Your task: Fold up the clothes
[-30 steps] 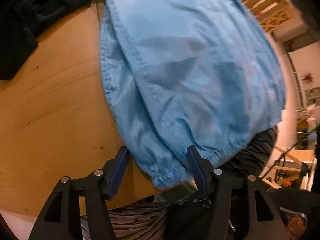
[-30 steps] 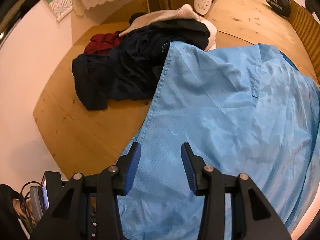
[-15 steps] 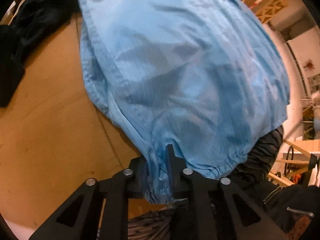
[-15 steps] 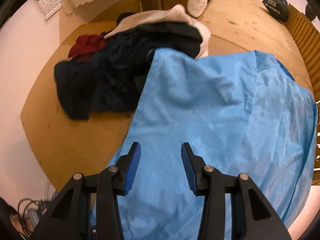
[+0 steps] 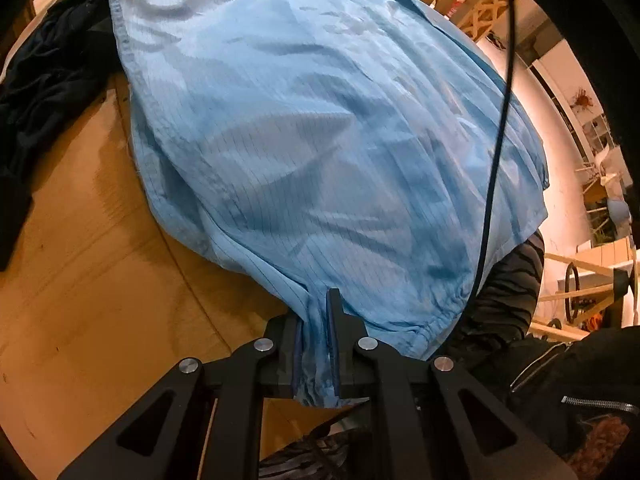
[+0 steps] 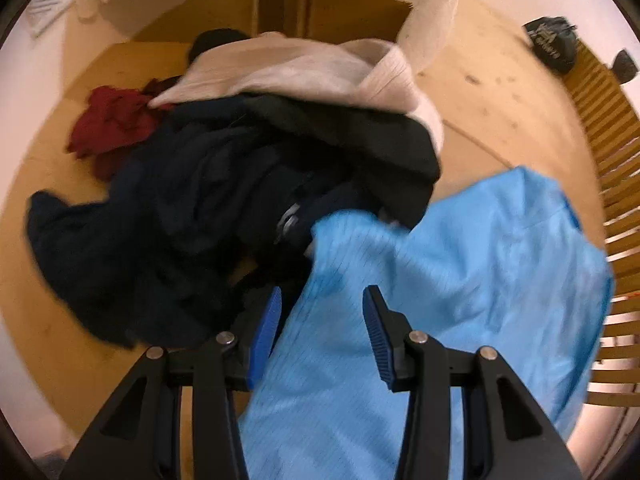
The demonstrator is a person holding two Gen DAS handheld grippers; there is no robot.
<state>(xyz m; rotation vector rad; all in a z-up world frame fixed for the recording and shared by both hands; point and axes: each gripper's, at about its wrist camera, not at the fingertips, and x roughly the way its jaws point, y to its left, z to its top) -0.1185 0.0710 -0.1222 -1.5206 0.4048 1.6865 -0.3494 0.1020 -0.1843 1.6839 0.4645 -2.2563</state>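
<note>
Blue garment (image 5: 320,140): spread on wooden table (image 5: 80,280), long axis running far from its gathered near cuff, pinched in left gripper (image 5: 316,344). Right gripper (image 6: 320,328): fingers spread, fabric between them, near the far hem; dark clothes pile (image 6: 200,208) left.

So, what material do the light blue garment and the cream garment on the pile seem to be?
Light blue garment: thin, slightly shiny woven cloth with fine dark pinstripes, probably synthetic. Cream garment: thick, matte, ribbed knit, perhaps wool or cotton.
</note>
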